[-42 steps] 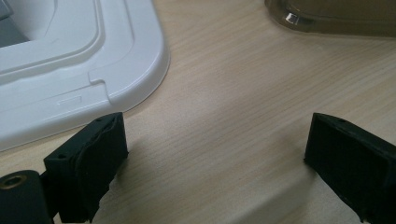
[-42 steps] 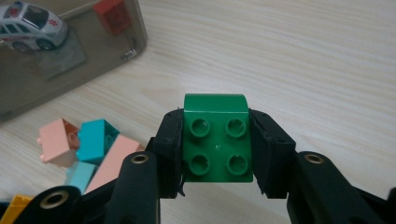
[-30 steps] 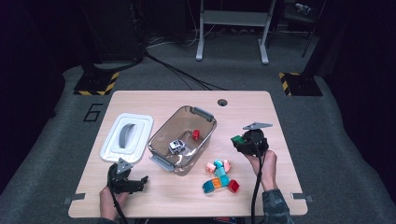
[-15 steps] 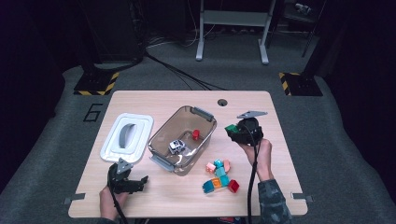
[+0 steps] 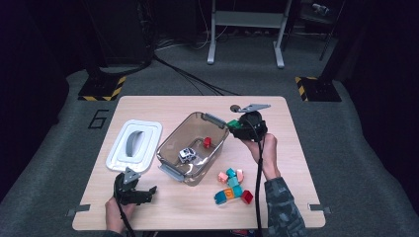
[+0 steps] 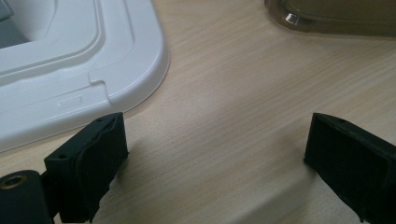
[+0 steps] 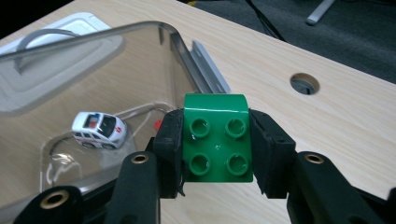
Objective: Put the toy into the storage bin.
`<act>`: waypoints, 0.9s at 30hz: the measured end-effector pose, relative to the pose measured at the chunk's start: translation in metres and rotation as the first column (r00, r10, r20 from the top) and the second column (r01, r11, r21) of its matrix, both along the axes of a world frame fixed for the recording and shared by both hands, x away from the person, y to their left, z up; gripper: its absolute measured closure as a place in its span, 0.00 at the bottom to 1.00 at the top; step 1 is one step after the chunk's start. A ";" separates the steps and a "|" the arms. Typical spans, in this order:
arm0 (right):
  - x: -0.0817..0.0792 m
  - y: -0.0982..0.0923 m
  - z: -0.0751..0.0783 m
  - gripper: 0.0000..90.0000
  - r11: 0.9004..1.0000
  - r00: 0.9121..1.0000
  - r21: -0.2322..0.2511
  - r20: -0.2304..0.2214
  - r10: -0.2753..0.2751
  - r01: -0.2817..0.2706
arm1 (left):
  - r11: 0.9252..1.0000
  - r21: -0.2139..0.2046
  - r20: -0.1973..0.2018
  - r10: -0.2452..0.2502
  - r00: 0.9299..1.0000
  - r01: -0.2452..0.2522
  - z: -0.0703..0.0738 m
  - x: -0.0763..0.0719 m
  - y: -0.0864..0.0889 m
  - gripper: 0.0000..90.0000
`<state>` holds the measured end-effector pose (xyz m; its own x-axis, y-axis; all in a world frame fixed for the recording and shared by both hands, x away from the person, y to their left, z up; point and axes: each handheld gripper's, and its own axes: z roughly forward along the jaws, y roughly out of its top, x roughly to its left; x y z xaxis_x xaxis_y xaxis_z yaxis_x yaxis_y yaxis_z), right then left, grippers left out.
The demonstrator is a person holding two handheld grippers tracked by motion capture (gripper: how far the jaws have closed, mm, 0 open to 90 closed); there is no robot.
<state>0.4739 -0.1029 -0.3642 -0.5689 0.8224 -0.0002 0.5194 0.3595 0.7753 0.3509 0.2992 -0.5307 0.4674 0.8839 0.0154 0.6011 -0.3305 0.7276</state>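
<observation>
Two toys (image 5: 188, 154) inside clear bin (image 5: 214, 120)

Overhead overview; two close tool-mounted views

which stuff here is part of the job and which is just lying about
In the job:
- green block, clamped in the right claw
- clear bin, holding a toy car and a red block
- loose blocks

Lying about:
- white lid
- left claw, open over bare table
</observation>
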 end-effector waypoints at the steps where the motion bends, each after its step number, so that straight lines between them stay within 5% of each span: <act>1: 0.002 0.004 0.001 0.65 1.000 1.000 0.004 -0.005 0.006 -0.006 | 1.000 -0.001 0.001 0.001 1.000 -0.001 0.000 0.000 0.000 0.06; 8: 0.016 0.032 0.000 0.65 0.998 0.998 0.003 -0.027 0.055 -0.055 | 1.000 0.000 0.002 0.001 1.000 -0.001 0.000 0.000 0.000 0.06; 16: 0.027 0.056 -0.016 0.65 0.994 0.994 -0.066 -0.072 0.082 -0.087 | 1.000 0.001 0.009 0.005 1.000 -0.005 0.000 -0.001 -0.001 0.06; 19: 0.027 0.059 -0.022 0.65 0.990 0.994 -0.106 -0.078 0.081 -0.089 | 1.000 0.001 0.010 0.004 1.000 -0.004 0.000 -0.001 -0.001 0.06; 27: 0.026 0.053 -0.025 0.63 0.990 0.992 -0.108 -0.093 0.080 -0.090 | 1.000 0.002 0.011 0.005 1.000 -0.005 0.000 -0.001 -0.001 0.06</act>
